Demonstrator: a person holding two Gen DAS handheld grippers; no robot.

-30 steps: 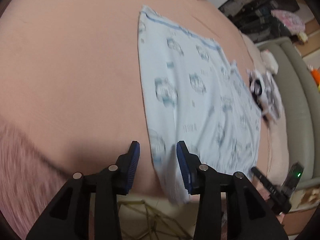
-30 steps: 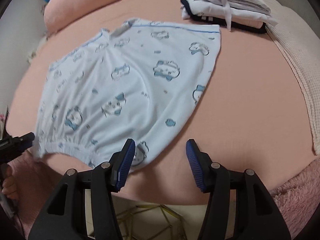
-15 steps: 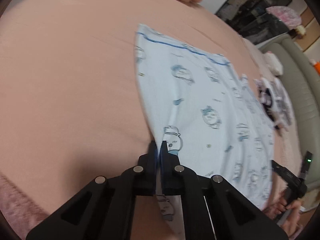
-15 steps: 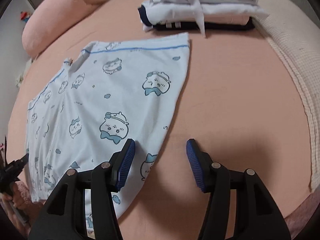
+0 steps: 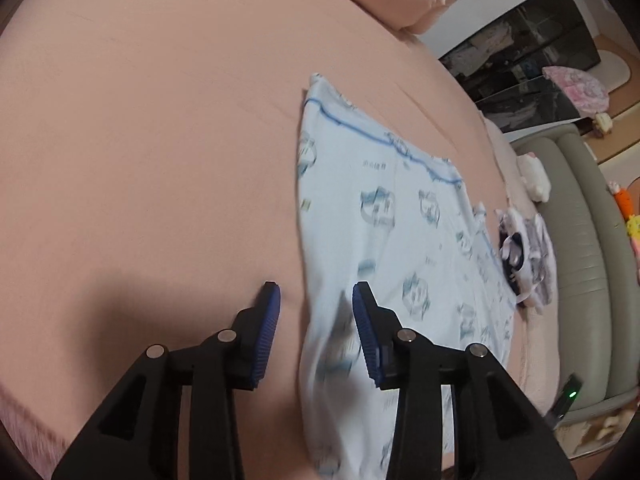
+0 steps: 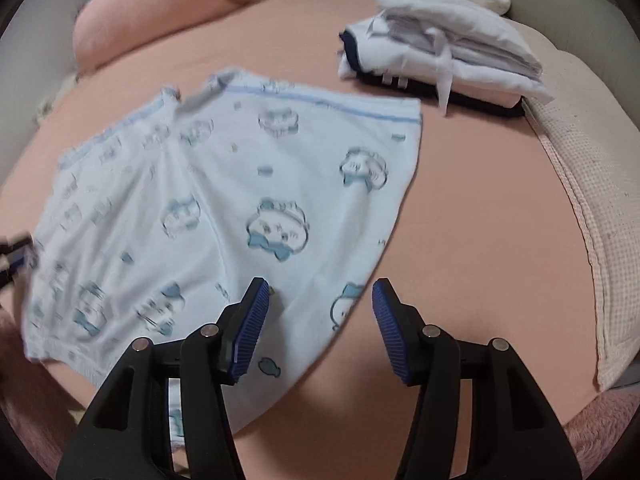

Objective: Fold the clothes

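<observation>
Shorts [image 6: 240, 208] lie flat on the bed [image 6: 480, 208], long axis eleven to five; left tongs [image 5: 316, 332] opening astride their edge, right tongs [image 6: 320, 328] open, empty.

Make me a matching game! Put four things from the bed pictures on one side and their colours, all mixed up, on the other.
Things:
1. pillow
2. printed garment
3. claw pads
4. checked blanket

Colours:
A. dark blue, ribbed
B. cream
C. pink
D. pale blue with cartoon faces

Pairs: 1-C, 2-D, 3-A, 4-B
</observation>
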